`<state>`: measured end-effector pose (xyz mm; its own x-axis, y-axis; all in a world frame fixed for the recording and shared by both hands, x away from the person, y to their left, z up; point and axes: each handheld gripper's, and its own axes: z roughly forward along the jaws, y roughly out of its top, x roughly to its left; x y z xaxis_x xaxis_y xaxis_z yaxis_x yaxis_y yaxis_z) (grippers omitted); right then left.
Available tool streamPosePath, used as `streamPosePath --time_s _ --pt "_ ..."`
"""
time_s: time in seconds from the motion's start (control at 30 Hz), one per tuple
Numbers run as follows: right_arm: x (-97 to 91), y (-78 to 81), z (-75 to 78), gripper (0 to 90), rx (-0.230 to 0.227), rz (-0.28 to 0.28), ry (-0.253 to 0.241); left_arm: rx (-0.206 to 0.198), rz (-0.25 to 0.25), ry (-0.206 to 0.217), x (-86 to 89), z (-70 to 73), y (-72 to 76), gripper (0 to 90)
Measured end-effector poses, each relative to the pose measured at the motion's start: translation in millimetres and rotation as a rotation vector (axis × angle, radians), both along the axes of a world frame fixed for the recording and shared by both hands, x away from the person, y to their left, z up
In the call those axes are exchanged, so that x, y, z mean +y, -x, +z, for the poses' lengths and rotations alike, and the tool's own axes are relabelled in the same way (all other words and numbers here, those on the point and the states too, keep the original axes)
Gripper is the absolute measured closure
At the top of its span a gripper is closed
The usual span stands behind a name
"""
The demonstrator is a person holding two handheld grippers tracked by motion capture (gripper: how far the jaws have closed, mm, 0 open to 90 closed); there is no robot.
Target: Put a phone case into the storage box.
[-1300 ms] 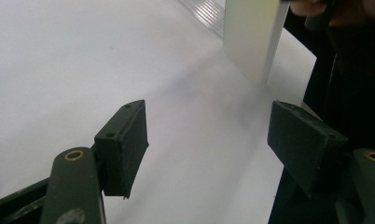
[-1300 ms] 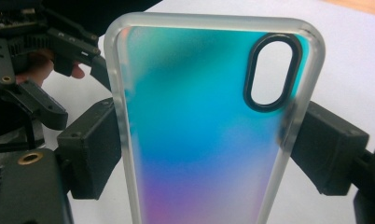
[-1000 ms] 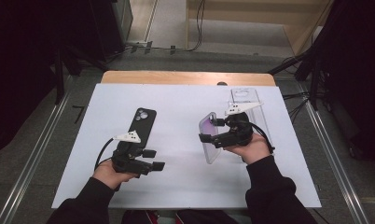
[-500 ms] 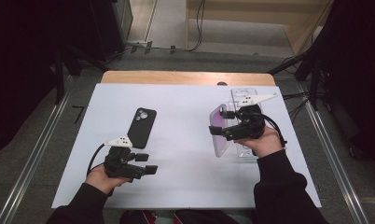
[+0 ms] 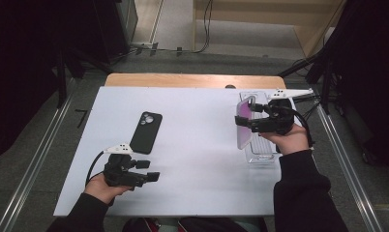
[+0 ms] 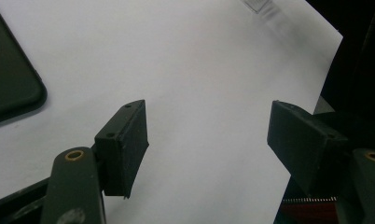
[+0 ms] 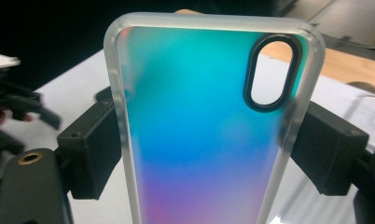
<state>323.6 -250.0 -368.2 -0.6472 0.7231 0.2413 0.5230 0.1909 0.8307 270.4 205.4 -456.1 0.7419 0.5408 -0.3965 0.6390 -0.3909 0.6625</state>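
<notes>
— What are you holding?

— My right gripper [image 5: 242,122] is clamping the case [image 7: 209,121] by its long edges, upright above the clear tray [image 5: 260,155] at the table's [image 5: 197,121] right side.

— And your left?

— My left gripper [image 5: 151,170] is hanging released near the front edge, nothing between its jaws. The phone [image 5: 146,132] is lying just beyond it, face down.
</notes>
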Motion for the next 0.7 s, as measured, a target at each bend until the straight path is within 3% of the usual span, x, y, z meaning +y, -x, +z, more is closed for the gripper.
streamPosePath --time_s 0.3,0.7 --pt "-7.8 -7.5 -7.7 14.9 0.005 -0.164 0.0 -0.002 0.02 0.005 1.5 -0.3 1.0 29.1" --pt "-20.1 -20.9 -6.0 14.8 -0.043 -0.342 0.017 0.002 0.023 0.021 0.5 -0.6 1.6 29.4"
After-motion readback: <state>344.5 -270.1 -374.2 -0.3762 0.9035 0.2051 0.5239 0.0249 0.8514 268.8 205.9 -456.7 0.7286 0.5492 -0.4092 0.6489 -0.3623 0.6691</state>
